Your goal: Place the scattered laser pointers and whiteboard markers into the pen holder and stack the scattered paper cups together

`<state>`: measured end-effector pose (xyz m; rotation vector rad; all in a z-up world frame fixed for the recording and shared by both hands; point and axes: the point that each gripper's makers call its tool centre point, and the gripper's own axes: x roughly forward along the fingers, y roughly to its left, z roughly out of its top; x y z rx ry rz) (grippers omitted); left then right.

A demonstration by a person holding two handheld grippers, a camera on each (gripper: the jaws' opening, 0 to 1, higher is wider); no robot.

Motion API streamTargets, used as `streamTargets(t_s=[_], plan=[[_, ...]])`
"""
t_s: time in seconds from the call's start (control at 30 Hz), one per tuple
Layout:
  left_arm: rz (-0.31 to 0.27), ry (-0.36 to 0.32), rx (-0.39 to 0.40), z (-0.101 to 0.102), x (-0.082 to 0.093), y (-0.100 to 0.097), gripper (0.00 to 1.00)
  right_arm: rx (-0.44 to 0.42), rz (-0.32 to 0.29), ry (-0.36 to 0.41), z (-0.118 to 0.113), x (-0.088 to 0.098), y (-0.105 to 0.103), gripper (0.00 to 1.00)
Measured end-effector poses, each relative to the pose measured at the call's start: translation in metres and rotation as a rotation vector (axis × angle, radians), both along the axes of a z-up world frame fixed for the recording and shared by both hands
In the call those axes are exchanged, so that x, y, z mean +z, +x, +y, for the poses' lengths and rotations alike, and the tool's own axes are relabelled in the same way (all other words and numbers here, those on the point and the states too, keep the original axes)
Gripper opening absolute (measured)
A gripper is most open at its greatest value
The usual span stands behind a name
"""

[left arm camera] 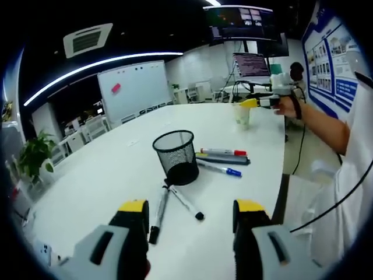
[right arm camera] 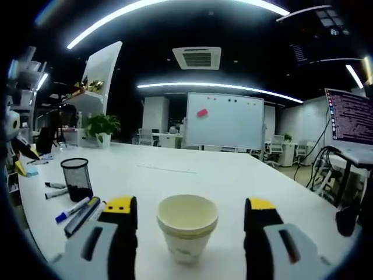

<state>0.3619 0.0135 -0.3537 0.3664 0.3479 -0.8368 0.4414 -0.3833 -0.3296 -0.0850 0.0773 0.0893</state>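
A black mesh pen holder point(left arm camera: 175, 156) stands upright on the white table point(left arm camera: 105, 169). Two markers point(left arm camera: 175, 204) lie just in front of it, and a red-capped, a dark and a blue-capped marker point(left arm camera: 221, 160) lie to its right. My left gripper point(left arm camera: 189, 219) hangs open above the table, short of the near markers. Far off, the right gripper point(left arm camera: 256, 103) hovers by stacked paper cups point(left arm camera: 242, 115). In the right gripper view the stacked cups point(right arm camera: 187, 228) stand between the jaws of my open right gripper point(right arm camera: 189, 219), untouched. The holder point(right arm camera: 77, 179) and markers point(right arm camera: 78, 211) lie to the left.
A person's arm point(left arm camera: 320, 125) reaches in from the right. Whiteboards point(left arm camera: 135, 87), chairs, a potted plant point(left arm camera: 35, 154) and monitors point(left arm camera: 252, 64) stand beyond the table. The table edge point(left arm camera: 282, 175) runs close on the right.
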Motion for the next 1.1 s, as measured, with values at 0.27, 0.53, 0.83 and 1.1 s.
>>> streamTargets(t_s=[0.27, 0.53, 0.83, 1.1], plan=[[0.001, -0.007, -0.013, -0.003, 0.002, 0.002, 0.59, -0.001, -0.015, -0.017, -0.001, 0.01, 0.0, 0.74], [0.007, -0.005, -0.023, -0.005, 0.002, 0.004, 0.59, -0.008, -0.016, -0.018, -0.001, 0.012, -0.004, 0.74], [0.011, 0.01, -0.025, -0.002, 0.002, 0.008, 0.59, 0.007, -0.042, -0.02, 0.01, 0.023, -0.008, 0.72], [0.018, -0.023, -0.049, -0.008, 0.004, 0.004, 0.59, 0.027, -0.049, -0.03, 0.022, 0.03, -0.006, 0.71]])
